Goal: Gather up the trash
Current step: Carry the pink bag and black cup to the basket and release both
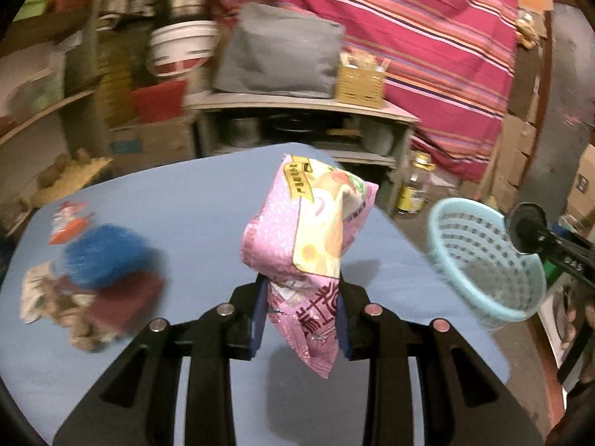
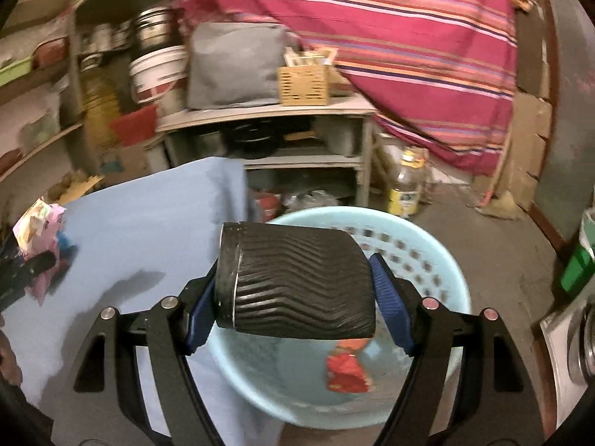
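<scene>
Left hand-held gripper point(image 1: 302, 319) tilts down over the blue desk point(image 1: 186, 193), pinching a pink packet point(image 1: 308, 230); right hand-held gripper point(image 2: 293, 297) squeezes a black cup point(image 2: 297, 282) sideways above the basket point(image 2: 438, 260).

pink packet point(image 1: 308, 230): glossy printed film, seen crinkled
black cup point(image 2: 297, 278): matt, ribbed with wavy ridges
basket point(image 2: 427, 245): smooth pale-blue plastic, perforated
tabletop point(image 1: 193, 193): covered in matt blue cloth

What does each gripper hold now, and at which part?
Left gripper: pink snack wrapper, pinched near its lower end. Right gripper: black ribbed cup lying sideways, gripped end to end.
</scene>
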### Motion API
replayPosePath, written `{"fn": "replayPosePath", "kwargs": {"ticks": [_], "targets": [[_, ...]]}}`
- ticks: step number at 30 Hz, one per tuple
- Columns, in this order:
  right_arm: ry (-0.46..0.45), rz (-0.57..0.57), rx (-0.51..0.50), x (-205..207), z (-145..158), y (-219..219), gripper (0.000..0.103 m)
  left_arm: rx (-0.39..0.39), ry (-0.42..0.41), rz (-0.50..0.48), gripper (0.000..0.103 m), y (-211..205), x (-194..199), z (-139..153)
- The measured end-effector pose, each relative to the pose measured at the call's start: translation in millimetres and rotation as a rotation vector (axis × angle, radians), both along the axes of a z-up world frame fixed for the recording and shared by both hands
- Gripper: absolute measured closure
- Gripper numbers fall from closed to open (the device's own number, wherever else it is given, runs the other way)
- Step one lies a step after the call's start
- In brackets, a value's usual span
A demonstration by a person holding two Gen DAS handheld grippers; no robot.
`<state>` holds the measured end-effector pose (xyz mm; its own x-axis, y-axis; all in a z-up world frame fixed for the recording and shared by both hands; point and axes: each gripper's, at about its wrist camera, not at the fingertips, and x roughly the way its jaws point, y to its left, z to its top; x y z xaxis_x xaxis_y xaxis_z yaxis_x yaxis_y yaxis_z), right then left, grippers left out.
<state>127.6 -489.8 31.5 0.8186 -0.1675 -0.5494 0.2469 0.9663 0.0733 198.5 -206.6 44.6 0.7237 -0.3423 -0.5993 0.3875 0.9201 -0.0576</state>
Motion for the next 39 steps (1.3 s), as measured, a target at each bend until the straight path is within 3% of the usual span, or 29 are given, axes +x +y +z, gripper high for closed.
{"fn": "replayPosePath", "kwargs": {"ticks": [5, 13, 15, 17, 21, 25, 33, 36, 39], "targets": [[0.029, -0.043, 0.001, -1.0, -14.0, -26.4, 0.029, -0.01, 0.013, -0.08, 0.072, -65.4, 0.7, -3.8], [0.059, -0.053, 0.01, 9.4, -22.4, -46.7, 0.028, 0.003, -0.005, -0.156, 0.072, -133.9, 2.8, 0.6], [0.052, -0.051, 0.023, 7.9, -21.8, -50.9, 0.028, 0.003, 0.002, -0.165, 0.072, -141.6, 4.9, -1.6], [0.044, -0.06, 0.031, 5.1, -20.3, -53.8, 0.02, 0.003, 0.011, -0.174, 0.072, -149.0, 5.7, -4.3], [0.027, -0.083, 0.041, -2.4, -15.7, -59.7, 0.019, 0.011, 0.025, -0.192, 0.072, -163.7, 4.1, -8.9], [0.022, -0.13, 0.006, -11.0, -13.1, -64.1, 0.012, 0.007, 0.033, -0.212, 0.072, -177.3, 2.9, -12.4], [-0.001, -0.196, 0.028, -29.3, -9.8, -83.9, 0.008, -0.016, 0.097, -0.248, 0.071, -203.7, 11.2, -27.5], [-0.007, -0.202, 0.052, -32.0, -11.2, -88.3, 0.008, -0.005, 0.125, -0.262, 0.069, -213.0, 15.7, -34.4], [-0.004, -0.205, 0.059, -32.1, -12.3, -90.1, 0.008, 0.019, 0.147, -0.261, 0.056, -218.2, 20.3, -41.6]]}}
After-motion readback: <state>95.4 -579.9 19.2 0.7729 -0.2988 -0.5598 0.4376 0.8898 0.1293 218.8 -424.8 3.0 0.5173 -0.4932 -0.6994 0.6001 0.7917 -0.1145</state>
